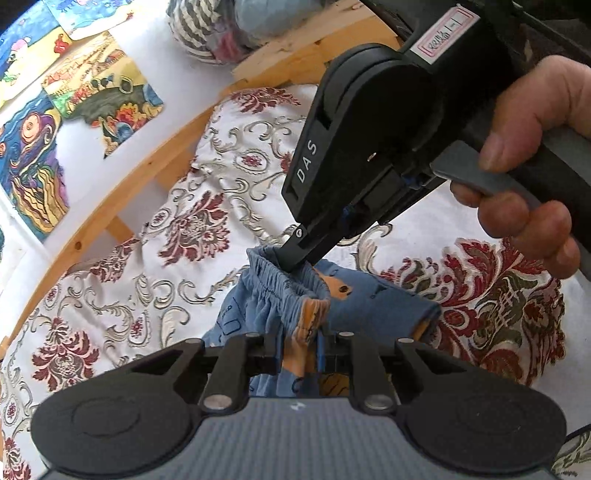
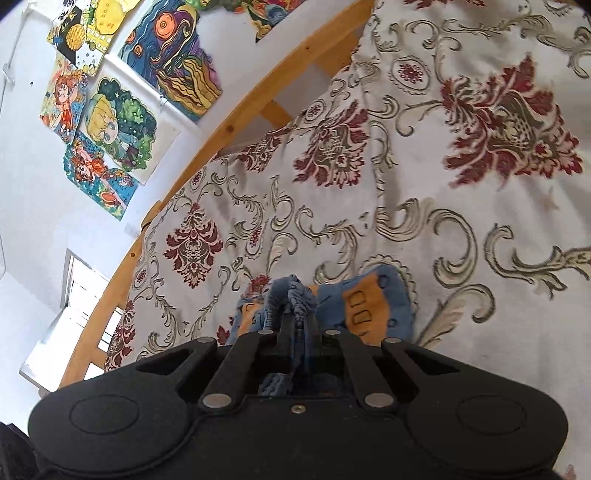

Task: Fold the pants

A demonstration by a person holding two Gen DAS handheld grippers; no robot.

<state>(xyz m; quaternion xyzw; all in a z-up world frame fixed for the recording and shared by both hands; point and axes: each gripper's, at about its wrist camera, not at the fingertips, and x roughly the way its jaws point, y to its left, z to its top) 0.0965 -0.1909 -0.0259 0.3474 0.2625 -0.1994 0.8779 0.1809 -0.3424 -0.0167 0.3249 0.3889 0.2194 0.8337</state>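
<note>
Small blue pants (image 1: 273,299) with orange patches and a gathered elastic waistband hang lifted over a patterned bedspread (image 1: 155,258). My left gripper (image 1: 301,354) is shut on the waistband's orange-lined edge near the bottom of the left wrist view. My right gripper (image 1: 295,260), held by a hand (image 1: 532,155), comes in from the upper right and pinches the far side of the same waistband. In the right wrist view the right gripper (image 2: 297,325) is shut on bunched blue waistband cloth, and the rest of the pants (image 2: 364,299) droops below it.
The white bedspread with red and grey floral motifs (image 2: 443,184) covers the bed. A wooden bed rail (image 1: 122,192) runs along the far side against a white wall with colourful drawings (image 2: 118,122). A pile of clothes (image 1: 221,29) lies at the far end.
</note>
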